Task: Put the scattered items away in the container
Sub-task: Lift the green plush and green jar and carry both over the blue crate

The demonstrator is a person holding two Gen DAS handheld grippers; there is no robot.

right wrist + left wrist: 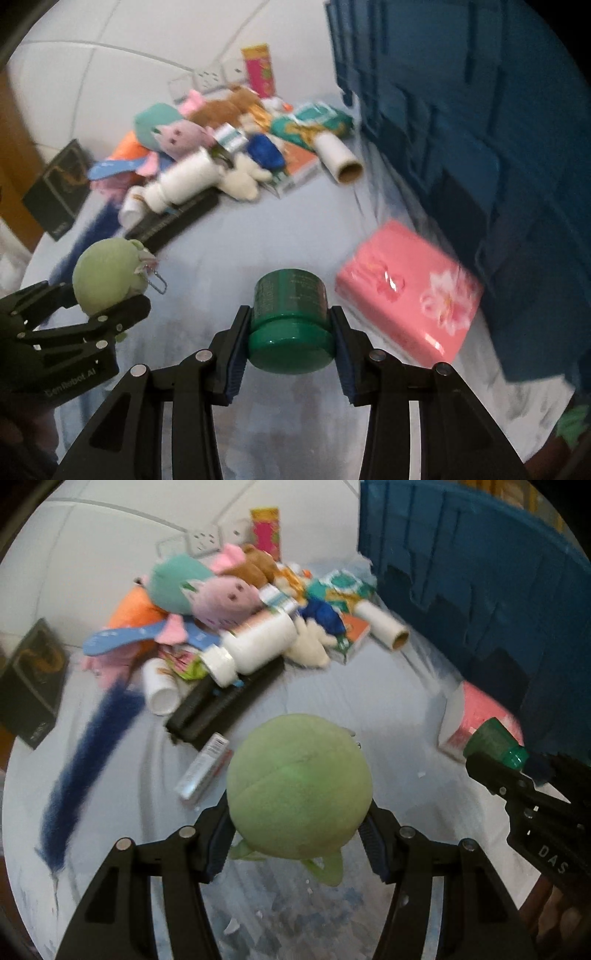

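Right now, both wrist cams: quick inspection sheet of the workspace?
Surface: pale blue sheet, wrinkled, with small white scraps near the left gripper.
Job's things: green plush ball and green jar are both held; blue crate stands to the right.
Clutter: pile of plush toys, white bottle, black bar, cardboard roll, pink tissue pack, black box.
Grippers: left gripper has its fingers shut on the plush ball; right gripper on the jar.
Cables: nothing seen.
Surroundings: wall sockets behind the pile.
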